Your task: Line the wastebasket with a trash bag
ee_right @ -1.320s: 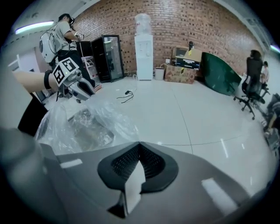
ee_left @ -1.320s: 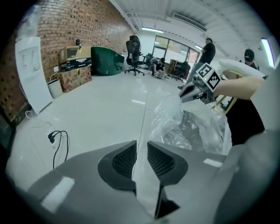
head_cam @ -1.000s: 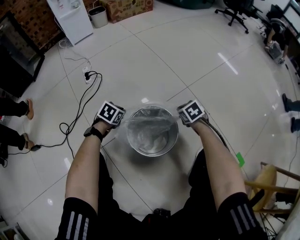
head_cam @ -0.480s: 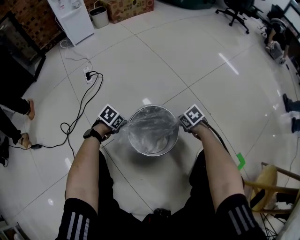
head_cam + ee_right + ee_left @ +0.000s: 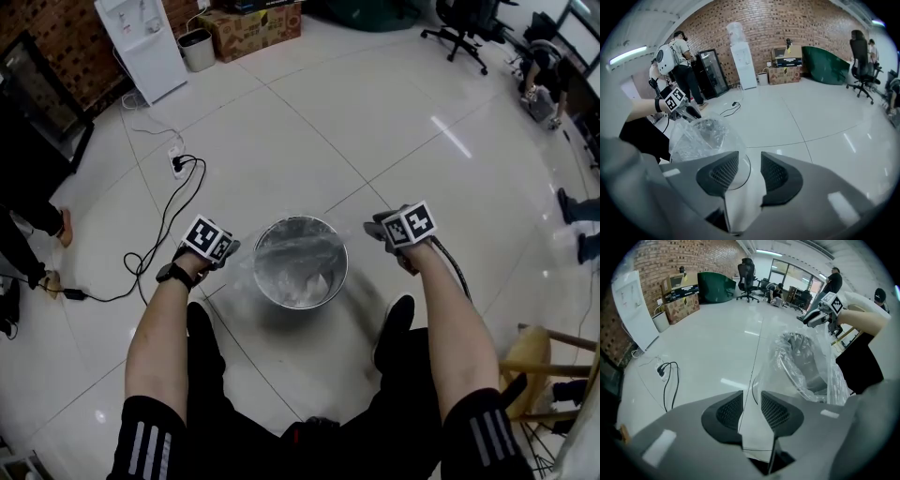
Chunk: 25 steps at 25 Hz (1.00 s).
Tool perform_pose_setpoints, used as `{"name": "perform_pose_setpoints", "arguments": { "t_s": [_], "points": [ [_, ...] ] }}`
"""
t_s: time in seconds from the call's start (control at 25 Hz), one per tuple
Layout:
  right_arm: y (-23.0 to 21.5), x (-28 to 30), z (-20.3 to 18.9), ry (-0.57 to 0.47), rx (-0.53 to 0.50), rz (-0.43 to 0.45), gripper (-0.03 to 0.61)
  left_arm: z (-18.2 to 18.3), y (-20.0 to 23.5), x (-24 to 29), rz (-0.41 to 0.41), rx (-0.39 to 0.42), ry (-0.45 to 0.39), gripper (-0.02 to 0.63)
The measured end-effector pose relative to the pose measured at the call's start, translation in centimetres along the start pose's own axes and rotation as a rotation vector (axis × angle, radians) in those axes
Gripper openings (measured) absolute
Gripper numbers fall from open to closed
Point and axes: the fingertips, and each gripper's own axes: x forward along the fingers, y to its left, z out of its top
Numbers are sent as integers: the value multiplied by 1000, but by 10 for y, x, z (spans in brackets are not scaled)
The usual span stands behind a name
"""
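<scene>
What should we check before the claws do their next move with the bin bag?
1. Wastebasket upright on the floor: ok.
2. Trash bag inside it: ok.
3. Bag folded over the rim all around: cannot tell, the clear film is hard to see.
4. Left claw free of the bag: ok, jaws have just been opening, nothing between them.
5. Right claw free of the bag: ok, just been opening too, empty.
6. Black cable away from the wastebasket: ok.

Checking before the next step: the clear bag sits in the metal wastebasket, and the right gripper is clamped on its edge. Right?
No. The right gripper has just been opening. Its jaws stand apart with nothing between them, off the bag in the wastebasket, as the right gripper view shows.
</scene>
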Motion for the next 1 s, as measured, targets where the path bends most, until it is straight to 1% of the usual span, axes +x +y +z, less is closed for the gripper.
{"name": "perform_pose_setpoints", "arguments": {
  "t_s": [0.08,0.12,0.16,0.2,0.28,0.36,0.4,0.44,0.52,0.56,0.64,0.68,0.72,0.8,0.88,0.92,0.96,1.0],
  "points": [
    [7,-6,1,-8,-27,-8,160,1,0,-10,12,-4,-19,114],
    [14,-8,4,-10,-67,-5,160,4,0,-16,22,-1,-33,117],
    [26,-9,8,-9,-127,6,160,8,-2,-23,33,8,-46,123],
    [42,-11,12,-7,-210,23,160,11,-6,-29,41,19,-58,126],
    [80,-18,20,0,-417,50,160,15,-17,-38,48,36,-70,126],
    [115,-29,29,7,-616,55,169,15,-29,-42,45,55,-53,126],
    [130,-34,33,4,-686,53,187,14,-34,-43,47,69,-35,126],
    [142,-35,38,-5,-729,56,199,11,-38,-44,55,84,-16,126],
    [160,-27,41,-18,-751,90,207,7,-41,-47,75,115,7,126],
    [167,-20,38,-7,-763,112,208,6,-43,-50,80,133,12,126],
    [173,-4,25,54,-840,120,207,4,-52,-57,61,187,24,126],
    [171,4,18,89,-893,100,207,3,-59,-60,42,225,34,126],
    [167,10,14,114,-942,65,207,0,-67,-62,26,267,45,141],
    [156,18,12,127,-992,-11,207,-7,-75,-61,27,348,56,155],
    [147,22,18,106,-975,-54,207,-15,-74,-51,51,403,72,167],
    [144,23,20,96,-952,-55,206,-17,-74,-45,54,423,83,187],
    [142,23,22,91,-926,-45,193,-19,-75,-39,56,439,94,190],
    [143,23,22,90,-901,-30,154,-20,-76,-34,56,453,102,190]
  ]
}}
